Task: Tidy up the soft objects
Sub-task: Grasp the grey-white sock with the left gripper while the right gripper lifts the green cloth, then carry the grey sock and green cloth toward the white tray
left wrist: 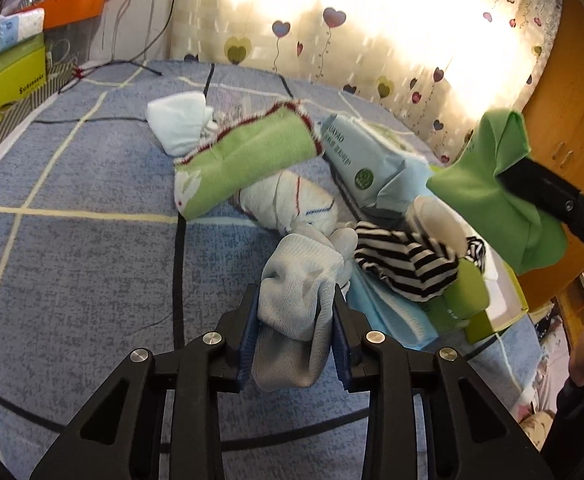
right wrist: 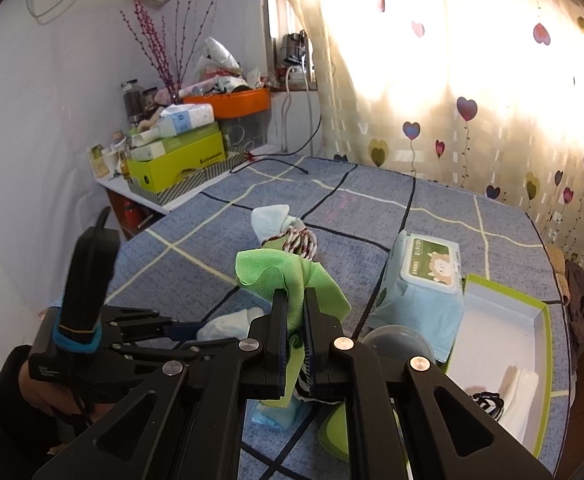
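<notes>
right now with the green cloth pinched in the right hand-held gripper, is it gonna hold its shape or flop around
Likely floppy: the green cloth folds and droops on both sides of the right hand-held gripper. Probably light, since a narrow pinch holds it up. Its loose corner may snag the striped sock below.

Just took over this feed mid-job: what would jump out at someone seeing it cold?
The bright green cloth pinched in the shut right gripper, lifted above the blue checked bedspread. Next, the left gripper closed on a pale grey sock at the near edge of the pile, beside a black-and-white striped sock. Behind glows a sunlit heart-print curtain.
</notes>
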Demonstrator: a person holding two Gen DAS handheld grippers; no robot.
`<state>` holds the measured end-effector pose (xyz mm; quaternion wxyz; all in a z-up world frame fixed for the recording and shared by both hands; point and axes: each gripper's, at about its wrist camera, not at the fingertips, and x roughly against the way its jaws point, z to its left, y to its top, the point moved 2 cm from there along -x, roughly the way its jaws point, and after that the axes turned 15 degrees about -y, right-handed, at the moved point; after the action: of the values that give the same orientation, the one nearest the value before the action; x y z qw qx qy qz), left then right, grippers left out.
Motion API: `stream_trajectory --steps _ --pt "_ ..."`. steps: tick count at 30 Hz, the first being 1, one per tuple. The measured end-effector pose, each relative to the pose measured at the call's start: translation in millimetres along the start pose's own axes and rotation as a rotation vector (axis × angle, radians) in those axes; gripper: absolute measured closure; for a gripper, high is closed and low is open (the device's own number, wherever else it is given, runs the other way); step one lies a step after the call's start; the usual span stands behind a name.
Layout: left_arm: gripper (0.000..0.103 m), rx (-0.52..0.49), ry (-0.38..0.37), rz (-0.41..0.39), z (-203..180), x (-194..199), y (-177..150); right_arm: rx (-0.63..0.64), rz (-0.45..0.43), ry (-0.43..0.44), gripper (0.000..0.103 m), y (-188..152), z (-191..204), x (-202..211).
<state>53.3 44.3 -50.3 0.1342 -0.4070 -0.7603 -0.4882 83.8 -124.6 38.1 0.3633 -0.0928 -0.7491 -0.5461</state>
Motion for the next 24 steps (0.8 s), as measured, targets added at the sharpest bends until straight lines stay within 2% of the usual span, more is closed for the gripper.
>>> stream_trajectory --steps 13,24 --pt "0.07 -0.046 0.002 -0.076 -34 29 17 -0.052 -0.059 -0.031 0.096 -6 -24 35" --pt "0.07 -0.087 -0.025 -0.102 -67 33 33 -0.119 -0.1 -0.089 0.096 -15 -58 65"
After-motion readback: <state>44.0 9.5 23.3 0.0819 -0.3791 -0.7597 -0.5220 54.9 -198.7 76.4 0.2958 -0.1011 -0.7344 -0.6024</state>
